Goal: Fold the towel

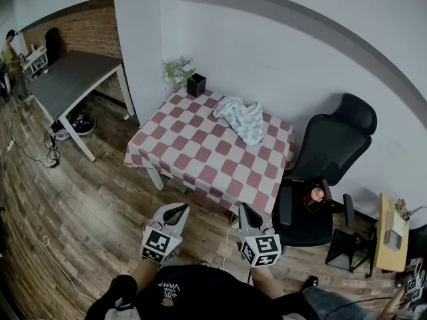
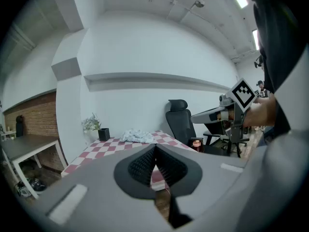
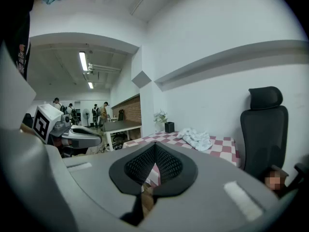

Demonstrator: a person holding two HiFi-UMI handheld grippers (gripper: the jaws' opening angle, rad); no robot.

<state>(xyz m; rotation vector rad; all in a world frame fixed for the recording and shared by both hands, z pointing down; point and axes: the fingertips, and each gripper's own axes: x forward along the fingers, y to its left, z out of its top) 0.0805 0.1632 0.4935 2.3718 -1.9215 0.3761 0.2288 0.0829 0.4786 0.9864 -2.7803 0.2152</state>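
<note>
Two tools closed and empty: left gripper (image 1: 175, 210) and right gripper (image 1: 246, 210) hang well short of the table (image 1: 189, 160), where the towel (image 1: 243, 119) lies crumpled near the far edge. Best approach: step in, open the jaws and spread it flat before folding.

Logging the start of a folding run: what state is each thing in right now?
towel: unfolded, crumpled in a heap on the checkered table, towards its far side.
left gripper: shut, empty, held short of the checkered table.
right gripper: shut, empty, held short of the checkered table.
plant pot: upright at the checkered table's far corner.
</note>
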